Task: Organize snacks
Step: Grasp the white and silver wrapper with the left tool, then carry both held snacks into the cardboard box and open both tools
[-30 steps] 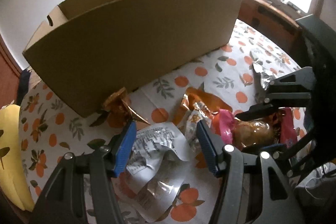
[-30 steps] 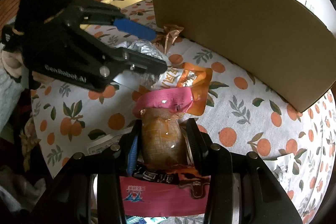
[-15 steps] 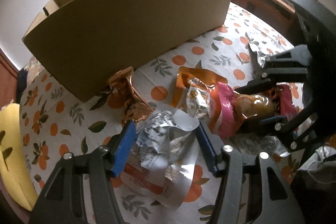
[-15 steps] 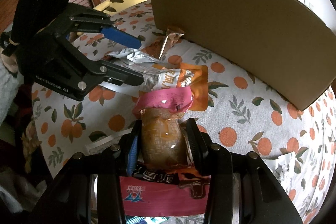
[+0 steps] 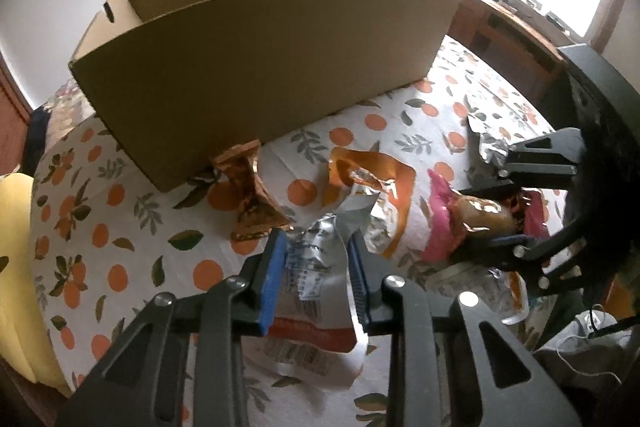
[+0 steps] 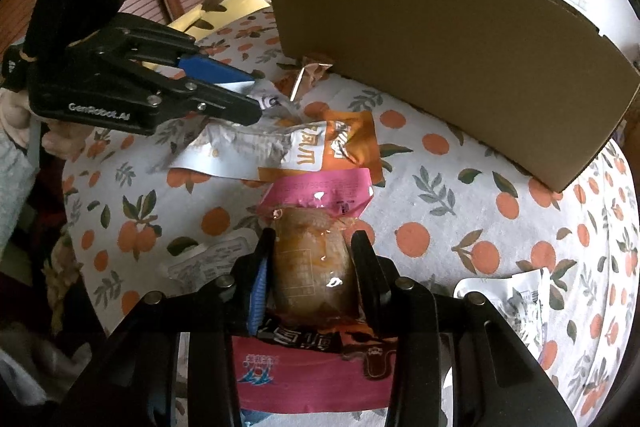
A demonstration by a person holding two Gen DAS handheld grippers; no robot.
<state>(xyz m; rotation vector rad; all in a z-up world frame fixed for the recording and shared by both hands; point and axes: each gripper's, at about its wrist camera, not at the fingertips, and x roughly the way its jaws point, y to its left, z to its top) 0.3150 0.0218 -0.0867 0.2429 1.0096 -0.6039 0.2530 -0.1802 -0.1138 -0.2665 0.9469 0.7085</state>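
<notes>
Left gripper (image 5: 316, 263) jaws just closed, pinching silver packet (image 5: 316, 267) between blue pads; right gripper (image 6: 314, 259) jaws clamped on pink pouch (image 6: 312, 263); box (image 5: 280, 67) beyond both sets of jaws, on orange-print cloth (image 5: 120, 247).

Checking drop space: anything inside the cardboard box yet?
The cardboard box is open-topped. Only the upper inner walls show, bare brown card. The front wall hides its floor in both views, so any snacks inside cannot be seen. Loose packets lie on the tablecloth outside.
</notes>
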